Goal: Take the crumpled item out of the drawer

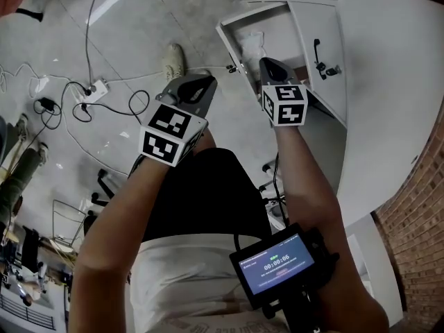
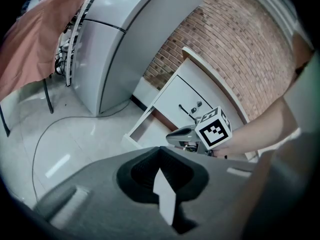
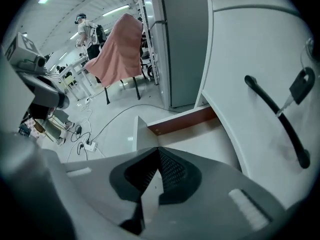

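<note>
Head view: the drawer [image 1: 229,44] stands pulled out, with the crumpled item [image 1: 251,45] inside, just ahead of the right tool [image 1: 268,64]. The left tool [image 1: 205,82] hangs over open floor [image 1: 125,40], left of the drawer's rim.

Left gripper view: its jaws are closed and empty.

Right gripper view: the jaws are closed and empty over the drawer's near wall. The cabinet front [image 3: 240,44] and its handle [image 3: 275,119] are close on the right.
</note>
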Motion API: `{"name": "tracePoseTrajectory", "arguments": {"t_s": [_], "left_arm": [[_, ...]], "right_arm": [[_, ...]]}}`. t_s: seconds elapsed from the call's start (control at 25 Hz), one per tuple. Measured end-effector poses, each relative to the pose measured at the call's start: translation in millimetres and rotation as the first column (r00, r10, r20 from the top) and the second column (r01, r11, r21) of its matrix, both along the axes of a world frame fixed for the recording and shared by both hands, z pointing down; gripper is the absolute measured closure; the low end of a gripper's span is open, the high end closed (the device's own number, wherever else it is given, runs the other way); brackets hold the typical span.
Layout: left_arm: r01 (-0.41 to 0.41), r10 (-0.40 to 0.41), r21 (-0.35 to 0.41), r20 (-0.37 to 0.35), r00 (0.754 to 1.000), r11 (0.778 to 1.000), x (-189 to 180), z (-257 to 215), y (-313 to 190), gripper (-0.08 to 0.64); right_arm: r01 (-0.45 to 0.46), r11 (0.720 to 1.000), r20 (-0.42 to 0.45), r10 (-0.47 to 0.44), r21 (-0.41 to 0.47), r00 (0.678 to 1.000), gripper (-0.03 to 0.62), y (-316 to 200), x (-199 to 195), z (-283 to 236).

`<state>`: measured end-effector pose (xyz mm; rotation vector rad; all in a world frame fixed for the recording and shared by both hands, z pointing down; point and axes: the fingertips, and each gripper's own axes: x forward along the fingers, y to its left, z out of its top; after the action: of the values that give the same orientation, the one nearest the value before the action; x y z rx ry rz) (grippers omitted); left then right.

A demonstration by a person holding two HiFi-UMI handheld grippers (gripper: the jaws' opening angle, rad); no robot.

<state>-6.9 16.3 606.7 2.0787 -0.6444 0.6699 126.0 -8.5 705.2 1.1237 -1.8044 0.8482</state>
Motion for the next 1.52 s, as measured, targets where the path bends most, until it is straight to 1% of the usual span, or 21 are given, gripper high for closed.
{"name": "tracePoseTrajectory", "arguments": {"t_s": [0.2, 0.36, 0.56, 0.84, 1.28, 1.44, 1.52], "left_arm": [[0.007, -0.007, 0.000, -0.010, 1.000, 1.000, 6.3, 14.7, -6.2, 0.557], [0.007, -0.007, 0.004, -0.008, 1.000, 1.000, 12.0, 26.9, -9.5, 0.557], [0.006, -0.006, 0.005, -0.016, 1.000, 1.000, 13.3, 31.2, -13.3, 0.557], [0.040, -0.040, -0.011, -0.018, 0.999, 0.999, 4.0, 38.7, -18.8, 0.557], [0.059, -0.059, -0.003, -0.037, 0.998, 0.998, 8.7, 48.9, -29.3, 0.557], [0.060, -0.060, -0.010, -0.039, 0.997, 0.998, 6.0, 51.7, -24.1, 0.557], [0.059, -0.060, -0.017, -0.038, 0.997, 0.998, 3.7, 53.9, -19.5, 0.557]], "right_arm": [[0.028, 0.999, -0.022, -0.029, -0.032, 0.999, 0.583, 0.4, 4.2, 20.0], [0.057, 0.997, -0.021, -0.058, -0.054, 0.998, 0.583, -0.4, 4.5, 36.9], [0.098, 0.991, -0.046, -0.103, -0.086, 0.994, 0.583, -4.4, 6.8, 58.6], [0.111, 0.983, -0.083, -0.124, -0.147, 0.989, 0.583, -4.2, 12.8, 84.0], [0.148, 0.969, -0.125, -0.175, -0.199, 0.976, 0.583, -9.3, 15.9, 122.1], [0.150, 0.961, -0.158, -0.189, -0.232, 0.969, 0.555, -5.3, 19.0, 135.1], [0.148, 0.960, -0.171, -0.191, -0.237, 0.967, 0.525, -4.7, 21.0, 140.2]]}}
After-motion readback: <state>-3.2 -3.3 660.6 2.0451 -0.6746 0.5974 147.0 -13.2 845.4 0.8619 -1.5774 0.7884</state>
